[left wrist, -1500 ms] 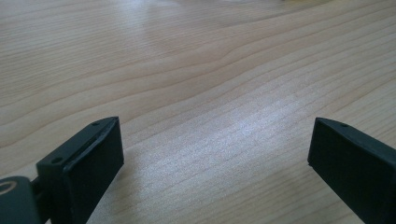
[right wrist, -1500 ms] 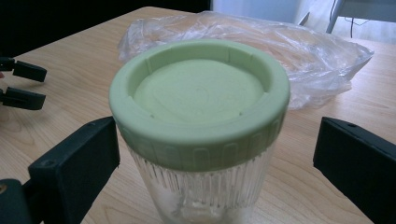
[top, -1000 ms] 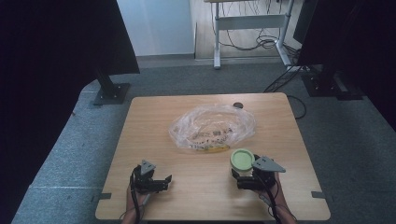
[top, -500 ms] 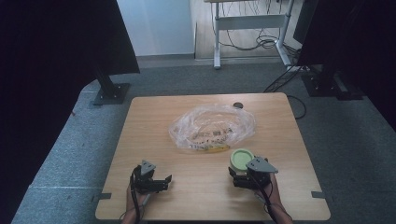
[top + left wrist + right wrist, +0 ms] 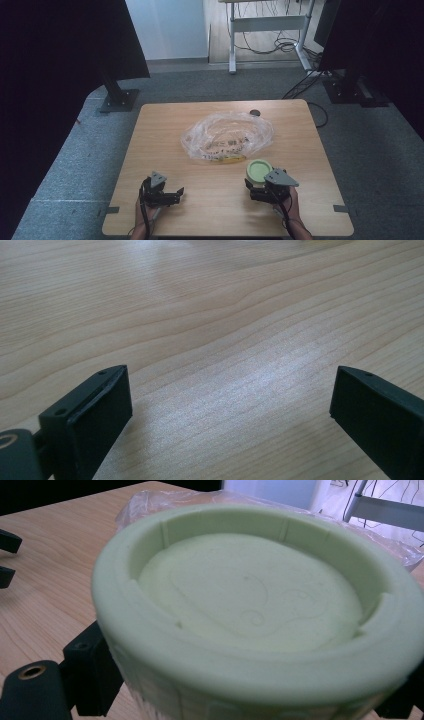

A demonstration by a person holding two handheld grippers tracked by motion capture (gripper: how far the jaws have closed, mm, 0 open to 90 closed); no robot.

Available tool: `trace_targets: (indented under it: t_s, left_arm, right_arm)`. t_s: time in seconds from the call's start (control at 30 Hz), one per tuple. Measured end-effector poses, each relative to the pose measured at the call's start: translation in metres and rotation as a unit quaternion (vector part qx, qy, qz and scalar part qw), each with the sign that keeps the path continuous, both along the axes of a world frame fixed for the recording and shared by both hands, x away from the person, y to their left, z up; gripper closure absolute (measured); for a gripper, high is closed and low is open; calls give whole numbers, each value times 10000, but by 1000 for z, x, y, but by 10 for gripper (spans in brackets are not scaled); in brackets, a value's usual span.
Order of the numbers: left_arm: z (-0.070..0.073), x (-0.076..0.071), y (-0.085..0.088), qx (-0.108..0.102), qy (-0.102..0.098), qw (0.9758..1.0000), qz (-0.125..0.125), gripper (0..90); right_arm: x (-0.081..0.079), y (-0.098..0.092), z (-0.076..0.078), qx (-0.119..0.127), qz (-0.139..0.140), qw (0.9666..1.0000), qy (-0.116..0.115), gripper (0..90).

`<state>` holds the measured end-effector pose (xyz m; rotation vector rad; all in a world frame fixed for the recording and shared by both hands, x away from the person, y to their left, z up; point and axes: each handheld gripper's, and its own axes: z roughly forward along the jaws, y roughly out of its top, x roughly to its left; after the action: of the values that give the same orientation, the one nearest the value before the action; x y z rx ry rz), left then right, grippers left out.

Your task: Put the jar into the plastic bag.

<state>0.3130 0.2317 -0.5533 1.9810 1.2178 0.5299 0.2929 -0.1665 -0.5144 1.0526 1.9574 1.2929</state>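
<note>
In right claw [image 5: 261,186] — green lid [image 5: 259,171]

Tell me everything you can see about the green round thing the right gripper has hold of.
The green lid is a pale, matte, round piece that looks like plastic or foam. It lies hollow side up, with a raised rim, small notches inside the rim and a faint curly line pressed into its flat centre. The right gripper grips it between black jaws, one on each side. It sits near the table's front right, just before the clear plastic bag.
</note>
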Motion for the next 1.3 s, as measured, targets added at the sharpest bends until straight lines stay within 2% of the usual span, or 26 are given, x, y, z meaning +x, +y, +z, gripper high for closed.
trace_targets:
  t_s: [0.47, 0.97, 1.13, 1.3]
  left_arm:
    - [0, 0, 0, 1, 7, 10000, -4, 31]
    - [0, 1, 0, 1, 17, 10000, 3, 30]
    - [0, 1, 0, 11, 11, 10000, -1, 31]
    - [0, 1, 0, 3, 16, 10000, -12, 31]
  right_arm:
    - [-3, -1, 2, -74, -49, 9999, -138, 110]
    - [-8, -4, 13, -5, -66, 9996, -275, 111]
    - [-12, -6, 19, 56, -147, 9991, -392, 111]
    - [-13, -7, 24, 113, -169, 9990, -391, 111]
